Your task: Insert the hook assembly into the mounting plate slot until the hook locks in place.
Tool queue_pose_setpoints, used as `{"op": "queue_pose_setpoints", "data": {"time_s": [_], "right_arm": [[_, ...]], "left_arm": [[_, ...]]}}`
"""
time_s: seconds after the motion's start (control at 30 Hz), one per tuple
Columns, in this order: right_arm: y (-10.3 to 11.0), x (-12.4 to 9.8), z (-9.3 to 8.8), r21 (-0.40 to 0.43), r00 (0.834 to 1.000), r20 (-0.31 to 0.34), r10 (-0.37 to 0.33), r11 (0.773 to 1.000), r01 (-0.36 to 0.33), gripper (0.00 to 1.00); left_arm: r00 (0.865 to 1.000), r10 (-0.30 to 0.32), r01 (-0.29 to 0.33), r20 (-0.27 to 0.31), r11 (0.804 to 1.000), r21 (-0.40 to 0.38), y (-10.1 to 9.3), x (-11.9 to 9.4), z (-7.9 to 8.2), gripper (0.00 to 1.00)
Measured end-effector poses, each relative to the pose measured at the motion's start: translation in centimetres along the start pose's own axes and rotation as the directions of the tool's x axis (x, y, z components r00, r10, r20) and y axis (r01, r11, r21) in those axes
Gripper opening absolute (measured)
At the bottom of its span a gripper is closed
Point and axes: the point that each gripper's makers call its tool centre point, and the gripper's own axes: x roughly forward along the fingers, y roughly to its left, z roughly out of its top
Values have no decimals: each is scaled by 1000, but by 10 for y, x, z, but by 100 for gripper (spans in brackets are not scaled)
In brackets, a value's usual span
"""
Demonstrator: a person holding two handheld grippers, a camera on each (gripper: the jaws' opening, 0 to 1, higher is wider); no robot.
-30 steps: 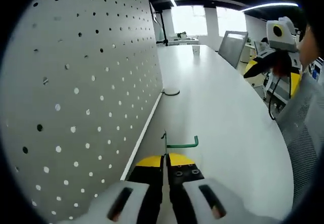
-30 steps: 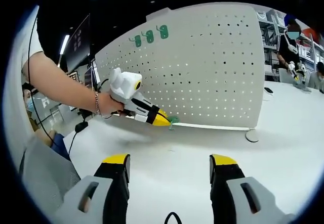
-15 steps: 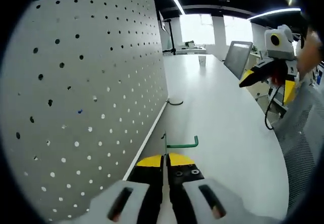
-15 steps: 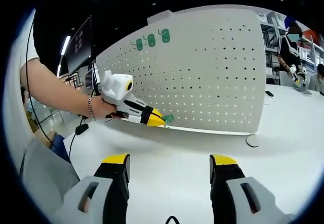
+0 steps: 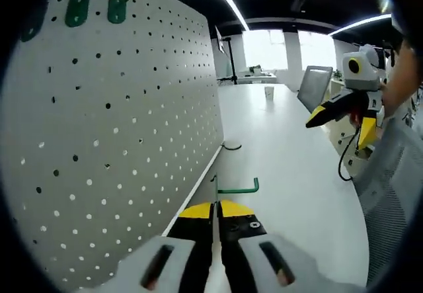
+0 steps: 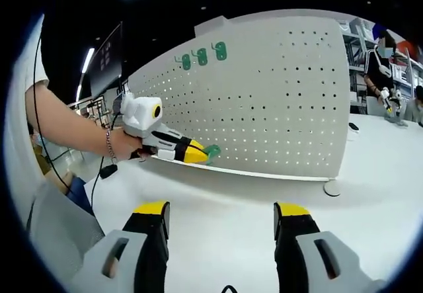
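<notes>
Left gripper (image 5: 217, 208): jaws pressed together on the green hook (image 5: 232, 188), which sticks out just past the yellow tips. Hook's thin wire end runs right; its plate end is hidden between the jaws. In the right gripper view the same gripper (image 6: 200, 153) sits low against the pegboard (image 6: 277, 101), with the hook (image 6: 212, 151) a small green blob at its tip; can't tell whether it touches the board. A hand (image 6: 125, 144) with a wrist bracelet holds it.

Right gripper (image 6: 221, 221): jaws wide apart, nothing between them, hovering above the white table (image 6: 225, 197). It also appears in the left gripper view (image 5: 330, 111), well away from the board.

Pegboard (image 5: 119, 134): white, upright on the table. Three green hooks (image 6: 201, 55) already mounted near its top edge; in the left gripper view two (image 5: 96, 8) are clear, the third cut off by the rim.

Small dark loop (image 5: 231, 147) on the table at the board's foot; can't identify it. A round foot (image 6: 332, 187) at the board's far corner. People in the background, too small to detail.
</notes>
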Motion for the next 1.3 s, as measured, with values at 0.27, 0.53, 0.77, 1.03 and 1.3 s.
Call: {"op": "queue_pose_setpoints", "data": {"time_s": [0.27,0.53,0.77,1.03,1.3], "right_arm": [[7,2,3,0,1000,11,12,1000,-12,62],[12,3,9,4,999,28,16,1000,-17,62],[15,2,13,-1,999,37,23,1000,-23,62],[18,3,14,-1,999,44,29,1000,-29,62],[25,2,18,-11,998,50,39,999,-39,62]], "left_arm": [[999,32,-31,25,999,-24,1,-20,-1,2],[994,85,-79,74,994,-75,3,-39,6,2],[986,113,-100,119,989,-113,-2,-53,13,2],[982,125,-108,142,986,-124,-9,-66,14,2],[969,160,-133,190,980,-147,-11,-78,24,2]]}}
